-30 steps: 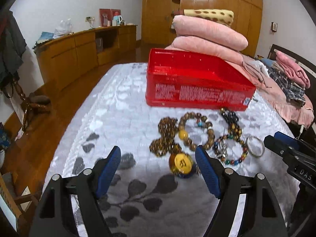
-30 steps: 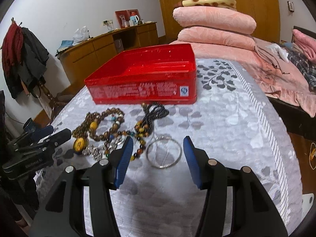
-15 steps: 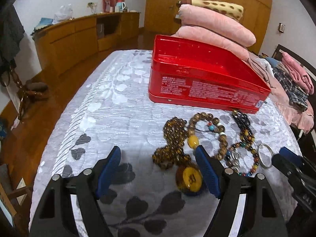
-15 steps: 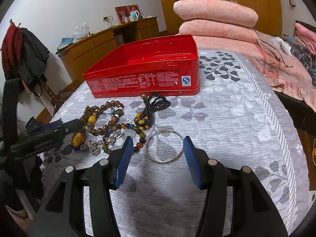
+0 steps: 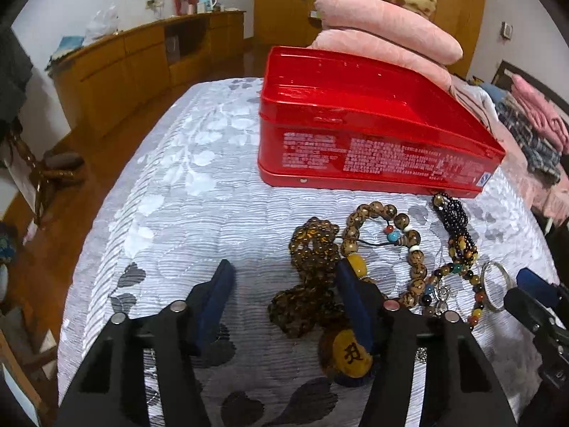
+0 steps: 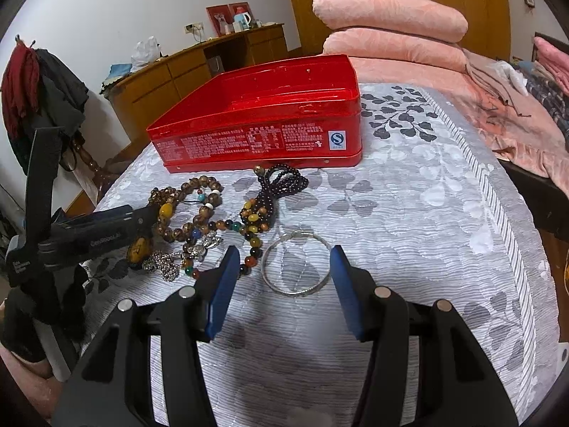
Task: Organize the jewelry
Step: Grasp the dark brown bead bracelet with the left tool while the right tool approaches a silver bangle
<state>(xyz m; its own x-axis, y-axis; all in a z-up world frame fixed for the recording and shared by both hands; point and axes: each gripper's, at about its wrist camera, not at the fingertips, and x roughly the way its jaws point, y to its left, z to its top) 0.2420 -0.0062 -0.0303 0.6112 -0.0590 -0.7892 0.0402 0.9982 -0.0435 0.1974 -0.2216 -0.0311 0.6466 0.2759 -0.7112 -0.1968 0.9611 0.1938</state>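
Both fisheye views ride low and close over the grey leaf-patterned bedspread (image 5: 185, 192), looking steeply down and forward between their own jaws. Both share the open red metal tin (image 5: 370, 135) (image 6: 270, 121), the pile of beaded bracelets (image 5: 384, 249) (image 6: 213, 220) and the far wooden sideboard (image 5: 135, 60) (image 6: 199, 64).

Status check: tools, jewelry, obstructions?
Left tool closing, nothing gripped; right tool open before silver bangle. Beaded bracelets outside red tin. No obstruction.
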